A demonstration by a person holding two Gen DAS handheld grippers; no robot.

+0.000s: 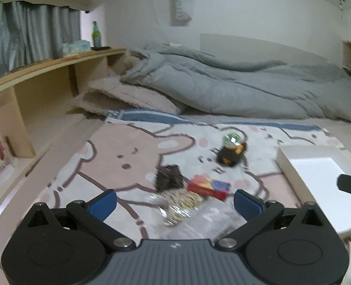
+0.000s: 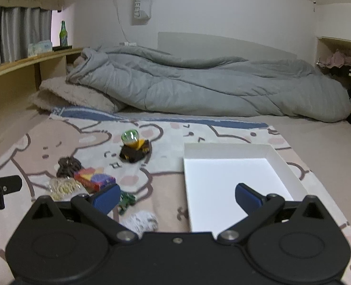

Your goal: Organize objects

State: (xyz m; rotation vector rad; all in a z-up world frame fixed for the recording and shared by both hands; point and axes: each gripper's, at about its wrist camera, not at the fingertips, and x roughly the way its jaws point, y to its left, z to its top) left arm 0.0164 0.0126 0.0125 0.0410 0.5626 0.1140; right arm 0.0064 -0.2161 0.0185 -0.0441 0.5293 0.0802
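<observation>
Small objects lie on a bear-print blanket [image 1: 118,152]. A red card box [image 1: 208,186] [image 2: 94,180], a dark brown knotted cord [image 1: 169,177] [image 2: 68,165], a clear bag of pale sticks [image 1: 180,204] [image 2: 62,187] and a black-and-yellow toy with a green globe [image 1: 231,148] [image 2: 134,147] are there. A white open box [image 1: 315,178] [image 2: 227,178] sits to the right. My left gripper [image 1: 175,201] is open above the bag. My right gripper [image 2: 176,197] is open at the white box's left edge. A green toy [image 2: 126,201] and a white fluffy ball [image 2: 141,222] lie by its left finger.
A grey duvet [image 2: 199,90] and a beige pillow [image 2: 78,97] lie at the back of the bed. A wooden shelf [image 1: 44,87] runs along the left with a green bottle [image 1: 95,33]. Another shelf [image 2: 342,59] stands at the right.
</observation>
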